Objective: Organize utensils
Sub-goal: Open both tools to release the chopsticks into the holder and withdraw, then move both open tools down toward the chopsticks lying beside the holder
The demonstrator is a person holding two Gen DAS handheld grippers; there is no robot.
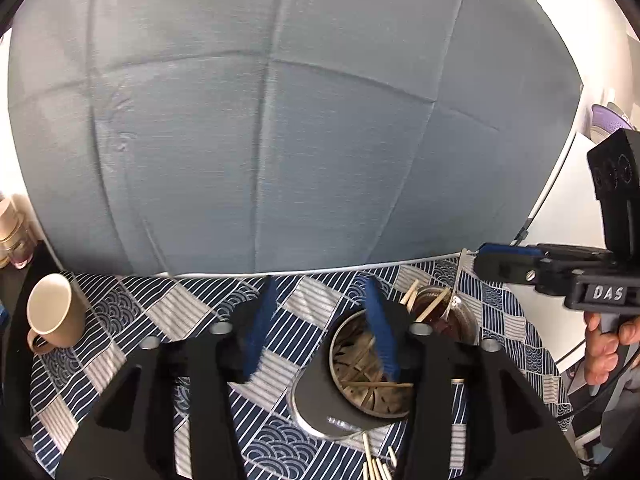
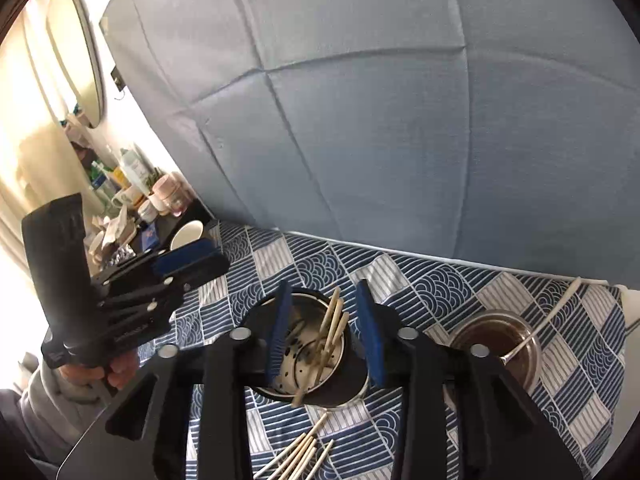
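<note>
Blue quilted fabric filled the background behind a tabletop [image 2: 400,280] covered in a navy-and-white patchwork cloth, so the whole thing looked like a kitchen corner squeezed against a padded wall.

What mattered for the next move, as far as I could judge: the loose chopsticks [image 2: 298,454] lay flat on the cloth at the near edge, just in front of the metal holder [image 2: 308,394], their long axes fanning diagonally from near-left up toward the holder. So they were below and behind both sets of fingertips, closer to the person than the tongs were pointing. In the left wrist view the same bundle [image 1: 376,466] showed at the bottom, just right of centre.

The right gripper [image 2: 324,332] had its jaws spread with nothing pinched, hanging right over the holder's mouth, where a few chopsticks [image 2: 330,334] already leaned inside. It looked like the nearer one to the loose pile, sitting almost directly above it. The left gripper [image 1: 320,328] was also spread and empty, with its right finger over the holder's rim and its left finger over bare cloth.

Off to the right sat a glass jar [image 2: 500,340] with a spoon [image 2: 536,330] in it, and a beige mug [image 1: 54,314] stood toward the far-left corner.

My guess is either hand would need to pull back toward the near edge and tip down to get at those sticks.
</note>
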